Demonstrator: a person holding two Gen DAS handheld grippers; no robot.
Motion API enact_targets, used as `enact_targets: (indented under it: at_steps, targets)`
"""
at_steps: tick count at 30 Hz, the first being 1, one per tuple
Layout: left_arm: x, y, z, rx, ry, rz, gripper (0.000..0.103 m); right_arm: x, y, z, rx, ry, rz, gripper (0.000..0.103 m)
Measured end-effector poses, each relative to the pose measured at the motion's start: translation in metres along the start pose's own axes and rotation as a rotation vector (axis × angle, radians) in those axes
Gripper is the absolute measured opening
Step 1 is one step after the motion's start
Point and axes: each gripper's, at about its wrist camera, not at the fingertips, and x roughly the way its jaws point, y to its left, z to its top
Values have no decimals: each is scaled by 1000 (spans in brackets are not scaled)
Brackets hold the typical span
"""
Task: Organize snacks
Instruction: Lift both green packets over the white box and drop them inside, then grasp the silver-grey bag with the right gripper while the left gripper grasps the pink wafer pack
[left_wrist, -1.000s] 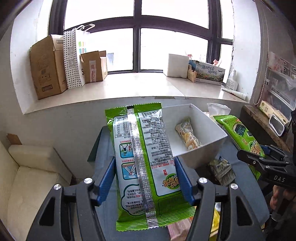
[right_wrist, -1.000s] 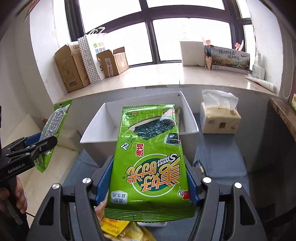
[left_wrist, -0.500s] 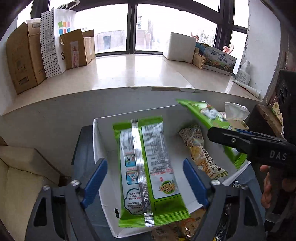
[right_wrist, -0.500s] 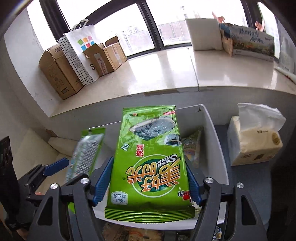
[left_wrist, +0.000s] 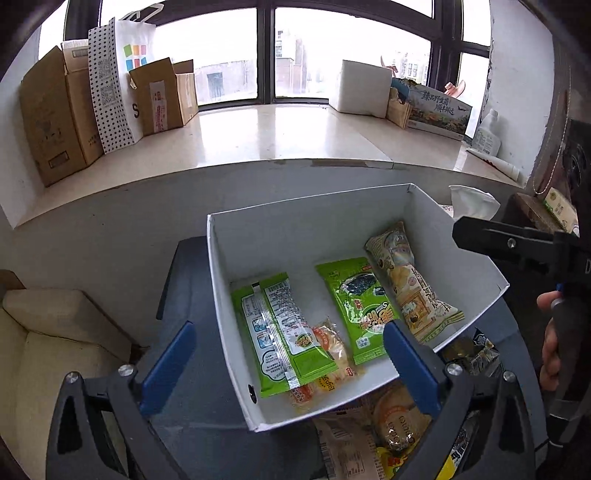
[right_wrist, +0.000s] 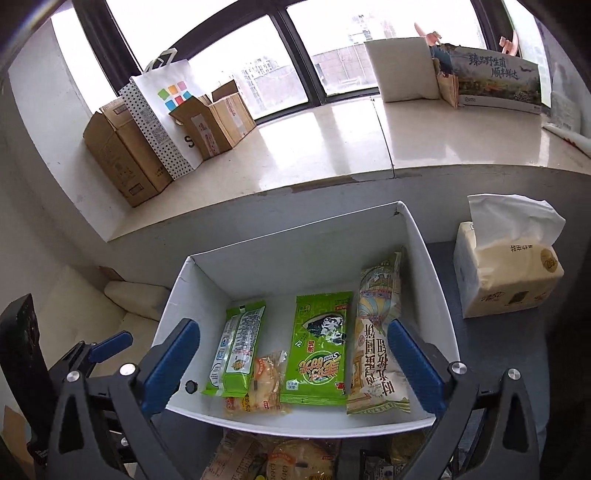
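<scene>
With both your grippers spread and empty above the white box (right_wrist: 424, 258), you're between placements, I'd say. Left gripper (left_wrist: 288, 365) hangs over the box's near-left corner, right gripper (right_wrist: 293, 363) over its near edge. Box contents, left to right: green-white packet (right_wrist: 236, 350) lying partly on a small orange snack (right_wrist: 264, 384), green seaweed pack (right_wrist: 319, 350), beige cracker bag (right_wrist: 376, 339) along the right wall. More loose snacks (left_wrist: 391, 432) sit on the table just in front of the box. Next move likely: drop to that pile, pinch one, carry it in. Tissue pack (right_wrist: 506, 273) stands right of the box.
</scene>
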Motion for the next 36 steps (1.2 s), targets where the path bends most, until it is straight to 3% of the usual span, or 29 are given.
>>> enact_targets:
  at_steps: [4,8,18,21,27,36]
  targets:
    - [-35,-3,-19,14,-38,-21,103,-35,9,-27,-30,-37,42,103]
    - [-65,-9,-52,16,-67,-67,103,-65,10,-69,-61,-48,28,103]
    - [-118,-30,-138,-45,-56,-63,103,-126,6,-178,-111,-99,-178,103]
    - [-127,-36,-156,-63,-46,-68,103,-130,-8,-200,-73,-88,-202,103]
    - [-115,-44,-168,-69,9,-77,103,-108,-29,-202,-71,-19,-275,103]
    - [-110,-46,-172,-55,32,-84,103,-47,-41,-166,-189,62,-324,103]
